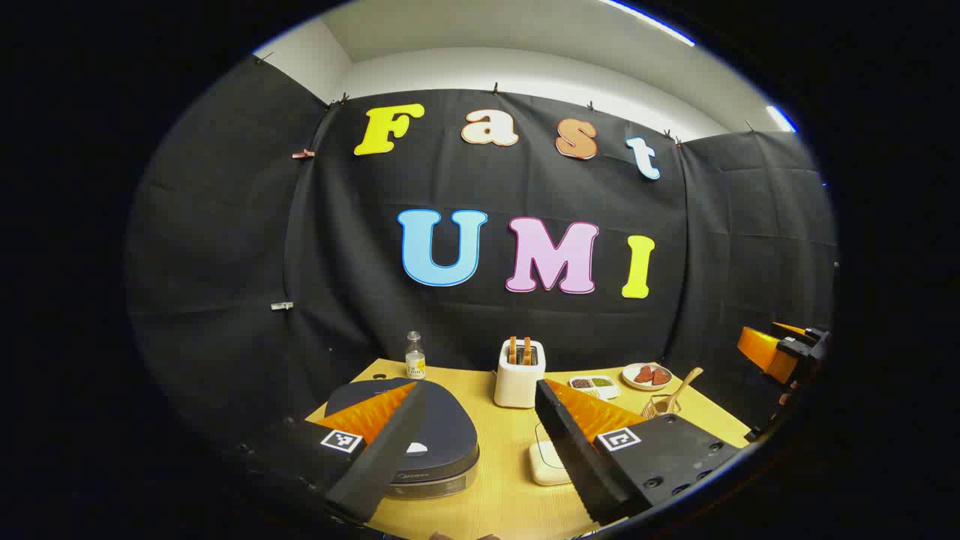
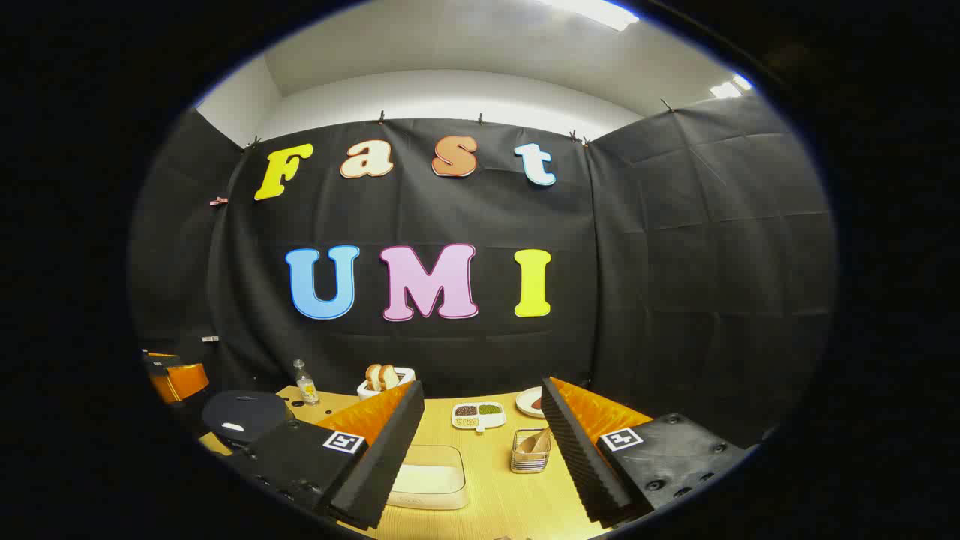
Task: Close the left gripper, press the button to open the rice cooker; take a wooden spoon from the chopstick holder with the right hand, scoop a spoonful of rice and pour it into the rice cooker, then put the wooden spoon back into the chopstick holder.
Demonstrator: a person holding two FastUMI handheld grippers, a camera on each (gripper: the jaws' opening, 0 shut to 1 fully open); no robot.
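rice cooker [image 1: 442, 442] front behind left gripper [image 1: 480, 450], wooden spoon [image 2: 537, 441] bowl hidden inside chopstick holder [image 2: 530, 452]

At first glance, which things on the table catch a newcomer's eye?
The dark rice cooker, lid shut, sits near the table's left edge between the left gripper's open fingers. A white toaster stands mid-table at the back. The wooden spoon rests in the chopstick holder ahead of the open right gripper.
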